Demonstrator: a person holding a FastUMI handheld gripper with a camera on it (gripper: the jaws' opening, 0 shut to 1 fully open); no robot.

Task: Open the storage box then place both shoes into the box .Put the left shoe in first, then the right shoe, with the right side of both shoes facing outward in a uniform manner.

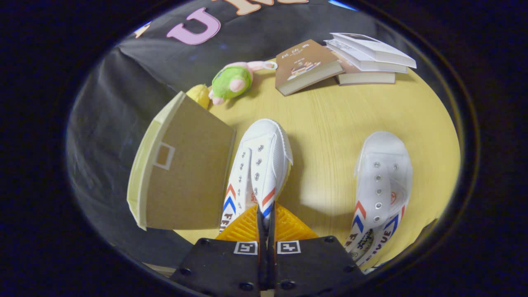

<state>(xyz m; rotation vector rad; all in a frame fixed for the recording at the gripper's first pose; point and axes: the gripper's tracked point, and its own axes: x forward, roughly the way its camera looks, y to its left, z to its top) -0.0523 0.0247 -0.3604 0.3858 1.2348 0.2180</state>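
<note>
My gripper [266,220] is shut on the rear rim of a white canvas shoe [260,165] with red and blue chevrons. Its toe points away from me, straight beyond the fingers [261,222]. Just left of this shoe stands the storage box's raised brown panel [185,169], with a cream edge and a small square window; I cannot see the inside of the box. The second white shoe [381,185] lies on the yellow wooden table [330,123] to the right of the fingers, toe also pointing away.
A green and pink plush toy [233,80] and a small yellow thing [200,95] lie beyond the box. At the far side of the table are a brown book [305,66] and a stack of books [367,57]. Black cloth hangs past the table's left edge.
</note>
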